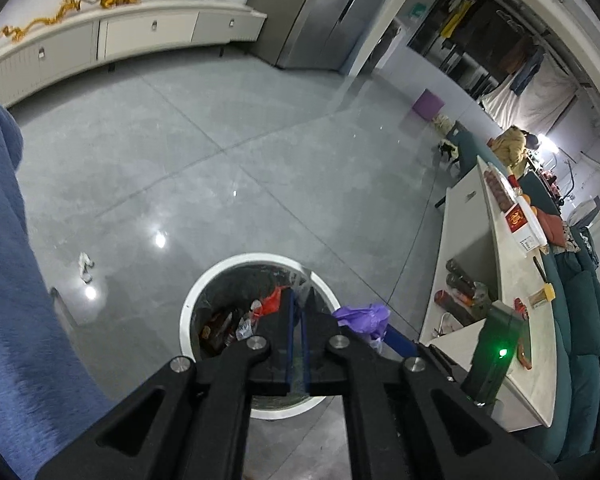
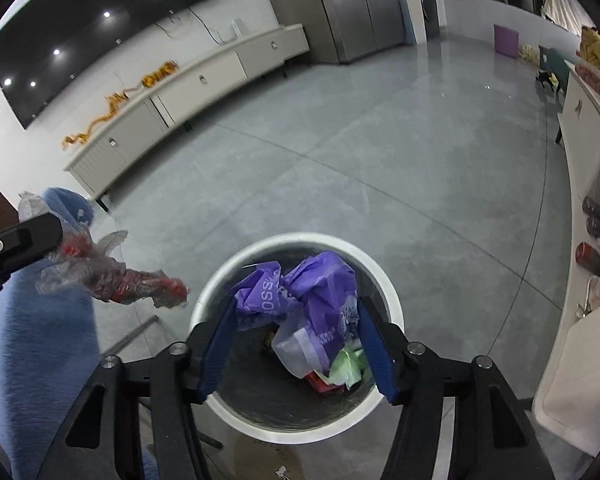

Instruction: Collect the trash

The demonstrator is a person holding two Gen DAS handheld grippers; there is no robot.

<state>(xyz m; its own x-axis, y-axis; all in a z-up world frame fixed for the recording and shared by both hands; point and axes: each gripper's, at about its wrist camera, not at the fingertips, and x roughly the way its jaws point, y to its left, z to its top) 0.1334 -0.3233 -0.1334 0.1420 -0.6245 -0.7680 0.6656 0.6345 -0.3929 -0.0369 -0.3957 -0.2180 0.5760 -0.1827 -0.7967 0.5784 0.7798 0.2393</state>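
Observation:
A round white-rimmed bin [image 1: 204,280] [image 2: 260,242] with a dark liner stands on the grey floor, with several pieces of trash inside. My left gripper [image 1: 299,300] is shut on a clear plastic wrapper with red print [image 2: 112,276], held over the bin's left edge. My right gripper [image 2: 296,312] is wide open above the bin; a crumpled purple plastic bag [image 2: 312,296] [image 1: 364,316] sits between its blue pads [image 2: 374,344], whether gripped or loose I cannot tell. A crumpled white paper [image 1: 85,266] lies on the floor left of the bin.
A white low table [image 1: 516,280] with bottles, a red box and small items stands right of the bin, a teal sofa [image 1: 584,320] behind it. A blue sleeve [image 1: 16,280] fills the left. A long white cabinet [image 2: 188,96] and steel fridge [image 2: 352,8] line the far wall.

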